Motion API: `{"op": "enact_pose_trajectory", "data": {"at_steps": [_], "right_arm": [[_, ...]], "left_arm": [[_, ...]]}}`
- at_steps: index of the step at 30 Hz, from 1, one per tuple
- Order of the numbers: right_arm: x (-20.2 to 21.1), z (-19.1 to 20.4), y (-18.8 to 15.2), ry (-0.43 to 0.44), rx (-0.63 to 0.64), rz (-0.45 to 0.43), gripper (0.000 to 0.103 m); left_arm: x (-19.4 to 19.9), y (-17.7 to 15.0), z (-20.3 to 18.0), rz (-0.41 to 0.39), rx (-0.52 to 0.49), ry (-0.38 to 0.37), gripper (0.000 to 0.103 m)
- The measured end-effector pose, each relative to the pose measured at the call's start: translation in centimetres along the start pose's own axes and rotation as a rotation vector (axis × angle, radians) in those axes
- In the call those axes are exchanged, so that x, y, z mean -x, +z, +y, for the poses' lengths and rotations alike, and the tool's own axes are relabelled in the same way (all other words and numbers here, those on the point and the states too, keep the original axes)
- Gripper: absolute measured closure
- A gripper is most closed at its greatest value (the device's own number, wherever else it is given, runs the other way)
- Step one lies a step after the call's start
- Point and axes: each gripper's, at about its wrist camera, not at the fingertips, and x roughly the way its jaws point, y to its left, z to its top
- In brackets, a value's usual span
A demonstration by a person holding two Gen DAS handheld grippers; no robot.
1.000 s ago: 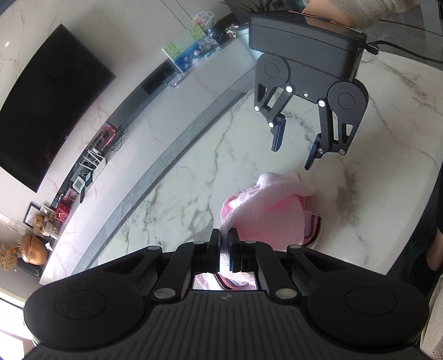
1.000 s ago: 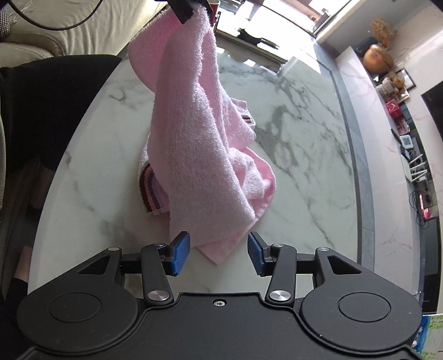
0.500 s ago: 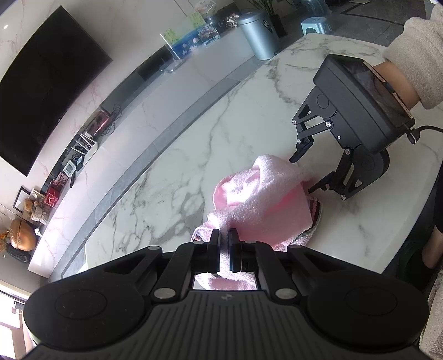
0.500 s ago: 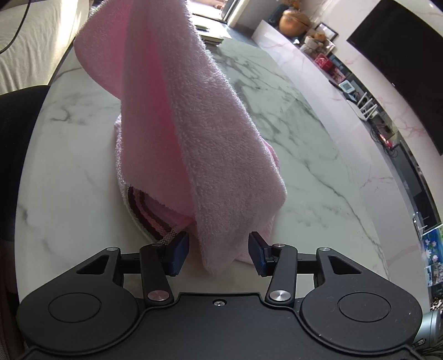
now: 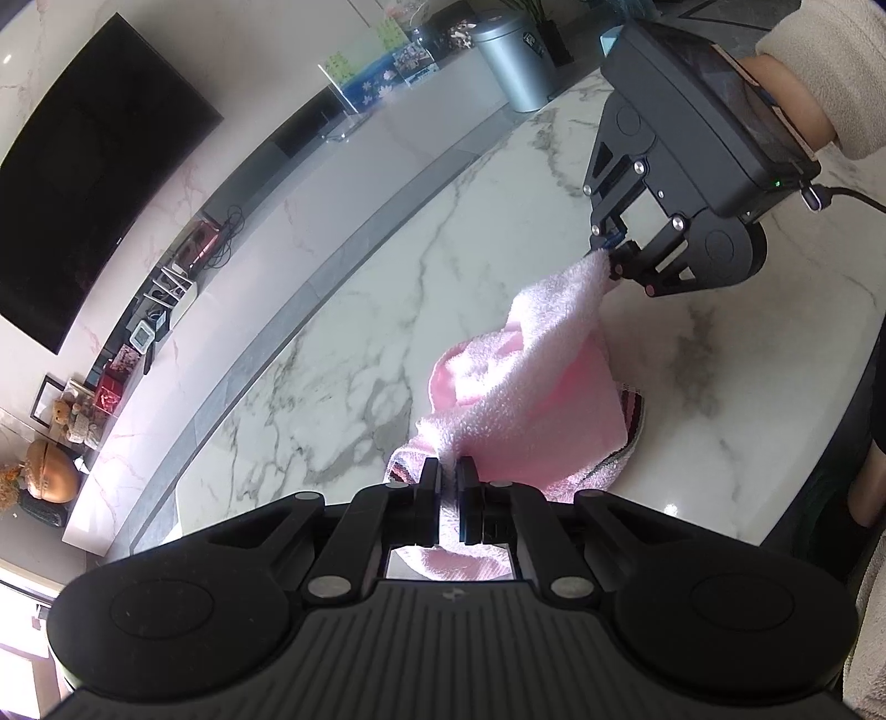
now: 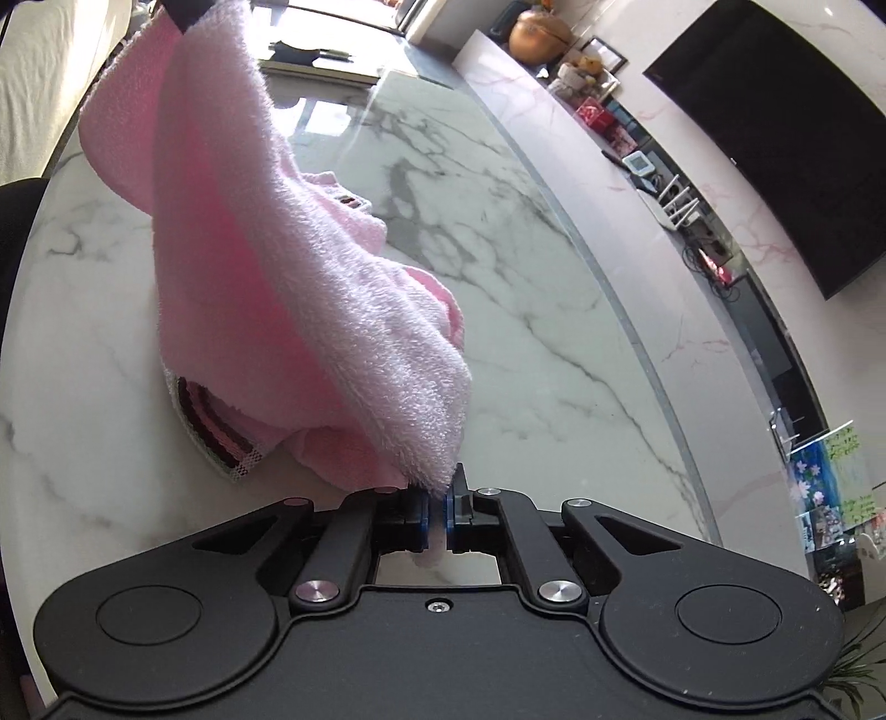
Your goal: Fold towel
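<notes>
Fingers of both grippers, left and right, pinch pink towel corners; next we spread it flat.

The left tool is cut off by the top edge in the right wrist view. The corners of the fluffy pink towel are hidden between the closed jaws of both tools. The white marble desk under the towel is covered.

Pink terry towel with striped border; lifted by two corners, lower part bunched
</notes>
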Motion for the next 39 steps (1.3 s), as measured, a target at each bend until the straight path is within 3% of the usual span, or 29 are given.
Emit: {"op": "enact_pose_trajectory", "data": {"at_steps": [8, 14, 21, 26, 31, 33, 34, 39], "right_arm": [[4.2, -3.0, 0.0, -0.065, -0.009, 0.058, 0.100], [5.2, -1.9, -2.1, -0.055, -0.013, 0.105, 0.100], [5.6, -1.3, -3.8, -0.033, -0.052, 0.114, 0.100], [6.1, -1.2, -4.0, -0.027, -0.075, 0.104, 0.100], [6.6, -1.0, -4.2, -0.015, -0.077, 0.105, 0.100], [6.9, -1.0, -4.4, -0.022, -0.087, 0.102, 0.100], [7.1, -1.1, -4.4, -0.025, -0.093, 0.100, 0.100], [8.1, -1.7, -4.2, -0.073, -0.120, 0.082, 0.100]], "left_arm": [[-0.8, -1.2, -4.1, -0.064, -0.164, -0.107, 0.094], [-3.0, -2.4, -7.4, -0.083, -0.112, -0.163, 0.086], [-5.3, -2.9, -9.8, -0.032, -0.021, -0.071, 0.081], [-6.5, -2.7, -9.9, -0.001, 0.136, -0.020, 0.081], [-7.2, -2.5, -8.9, 0.015, 0.218, 0.031, 0.081], [-7.1, -2.5, -8.0, 0.015, 0.239, 0.026, 0.089], [-7.1, -2.4, -7.5, 0.015, 0.250, 0.023, 0.098], [-5.8, -0.8, -4.3, -0.020, 0.220, 0.063, 0.098]]}}
